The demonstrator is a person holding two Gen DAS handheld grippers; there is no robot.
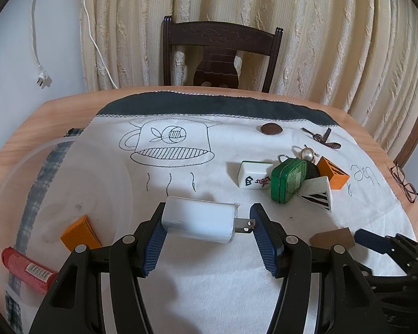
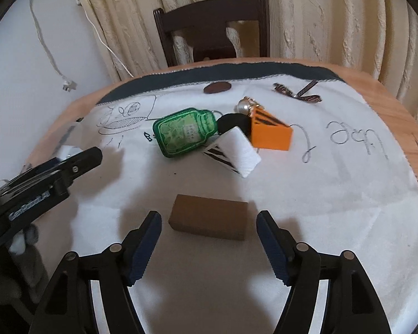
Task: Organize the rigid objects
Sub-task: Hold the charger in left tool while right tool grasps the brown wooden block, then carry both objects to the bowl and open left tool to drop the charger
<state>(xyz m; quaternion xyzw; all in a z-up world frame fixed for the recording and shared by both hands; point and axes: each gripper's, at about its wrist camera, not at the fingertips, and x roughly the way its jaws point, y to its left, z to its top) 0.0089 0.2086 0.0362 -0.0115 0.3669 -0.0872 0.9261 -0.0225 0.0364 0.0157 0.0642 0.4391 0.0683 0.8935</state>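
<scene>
My left gripper (image 1: 207,224) is shut on a white charger plug (image 1: 197,220), one pad on its body and the other on its prongs, just right of a clear plastic tub (image 1: 22,167). The tub holds an orange block (image 1: 80,233) and a red tube (image 1: 28,268). Open, my right gripper (image 2: 209,231) has a brown block (image 2: 209,220) lying on the cloth between its fingertips, with gaps on both sides. A green tin (image 2: 184,132), a striped white wedge (image 2: 234,153) and an orange wedge (image 2: 270,133) sit clustered beyond it.
A mahjong tile (image 1: 255,178), a pearl ring (image 1: 306,154), a brown disc (image 1: 271,129) and a dotted bow clip (image 1: 324,137) lie on the white cloth (image 1: 209,278). Glasses (image 1: 404,179) rest at the table's right edge. A dark chair (image 1: 220,55) stands behind the table.
</scene>
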